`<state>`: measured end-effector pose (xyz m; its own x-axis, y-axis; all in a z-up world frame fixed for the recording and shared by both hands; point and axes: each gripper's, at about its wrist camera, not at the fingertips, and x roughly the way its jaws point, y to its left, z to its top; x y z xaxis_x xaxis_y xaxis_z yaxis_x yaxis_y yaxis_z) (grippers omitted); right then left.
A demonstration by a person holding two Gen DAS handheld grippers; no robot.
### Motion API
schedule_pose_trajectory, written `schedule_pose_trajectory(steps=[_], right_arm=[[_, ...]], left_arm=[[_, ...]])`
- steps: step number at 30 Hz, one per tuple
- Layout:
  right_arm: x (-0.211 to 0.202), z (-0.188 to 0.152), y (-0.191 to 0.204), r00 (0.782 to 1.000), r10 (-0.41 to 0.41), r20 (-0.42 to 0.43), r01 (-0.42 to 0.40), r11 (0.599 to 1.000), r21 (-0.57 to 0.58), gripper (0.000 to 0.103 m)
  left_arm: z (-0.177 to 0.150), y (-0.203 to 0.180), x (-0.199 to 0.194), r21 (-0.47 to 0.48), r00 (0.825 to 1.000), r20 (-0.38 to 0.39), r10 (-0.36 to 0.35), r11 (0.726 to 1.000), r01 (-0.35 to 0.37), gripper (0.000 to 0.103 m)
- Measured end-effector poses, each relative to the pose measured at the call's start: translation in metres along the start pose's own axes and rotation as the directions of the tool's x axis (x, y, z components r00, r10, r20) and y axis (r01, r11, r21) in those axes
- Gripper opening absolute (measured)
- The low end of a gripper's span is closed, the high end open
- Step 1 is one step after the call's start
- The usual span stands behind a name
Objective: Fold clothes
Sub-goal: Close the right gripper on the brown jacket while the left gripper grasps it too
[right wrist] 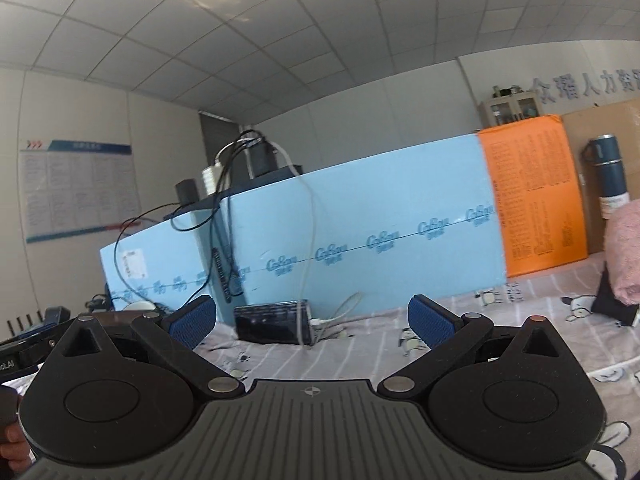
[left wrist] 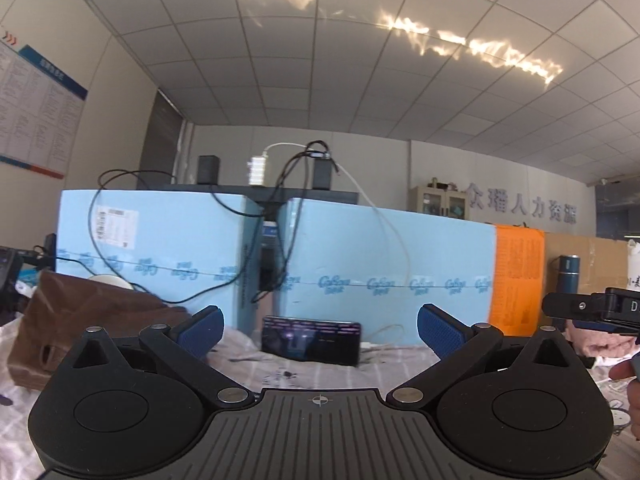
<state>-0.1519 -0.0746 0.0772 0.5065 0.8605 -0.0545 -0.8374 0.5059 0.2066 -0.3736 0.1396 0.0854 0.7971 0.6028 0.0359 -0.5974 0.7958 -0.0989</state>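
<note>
We see daylight, fairly bright; sun glare streaks on ceiling point(left wrist: 472, 46). Strong fisheye bending, dark corners, slight motion blur on foam boards point(right wrist: 360, 236) in both views.

Tiled ceiling point(left wrist: 320, 80), blue foam boards point(left wrist: 380, 256), wall cabinet point(left wrist: 440, 200).

On the bedsheet point(right wrist: 360, 360), the phone point(right wrist: 272, 326) leans at twelve o'clock before the foam boards point(right wrist: 360, 220); flask point(right wrist: 608, 176) and garment point(right wrist: 624, 256) at two o'clock.

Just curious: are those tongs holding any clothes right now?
No. Both the left tongs and right tongs are open, with nothing between them.
</note>
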Motion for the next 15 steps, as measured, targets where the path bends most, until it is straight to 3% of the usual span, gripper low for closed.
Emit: schedule_pose_trajectory(steps=[3,6,9,12,13,15], right_arm=[[0.04,0.005,0.038,0.986,0.15,-0.077,-0.153,0.988,-0.035,0.103],[0.082,0.008,0.07,0.95,0.278,-0.142,-0.279,0.96,0.013,0.103],[0.131,0.004,0.09,0.916,0.348,-0.201,-0.338,0.937,0.084,0.103],[0.18,-0.001,0.111,0.872,0.419,-0.253,-0.389,0.907,0.159,0.103],[0.197,-0.003,0.117,0.856,0.44,-0.272,-0.402,0.897,0.185,0.103],[0.23,-0.011,0.124,0.831,0.459,-0.315,-0.395,0.885,0.248,0.103]], left_arm=[[0.002,0.057,-0.008,-0.123,0.986,0.016,0.166,0.979,-0.163,0.103],[0.001,0.122,-0.016,-0.315,0.96,-0.06,0.275,0.907,-0.28,0.103],[-0.007,0.182,-0.018,-0.538,0.957,-0.169,0.234,0.792,-0.288,0.103],[-0.021,0.219,-0.012,-0.719,0.965,-0.219,0.144,0.645,-0.26,0.103],[-0.027,0.228,-0.006,-0.779,0.971,-0.216,0.1,0.582,-0.233,0.103],[-0.034,0.235,0.008,-0.832,0.979,-0.202,0.024,0.522,-0.185,0.103]])
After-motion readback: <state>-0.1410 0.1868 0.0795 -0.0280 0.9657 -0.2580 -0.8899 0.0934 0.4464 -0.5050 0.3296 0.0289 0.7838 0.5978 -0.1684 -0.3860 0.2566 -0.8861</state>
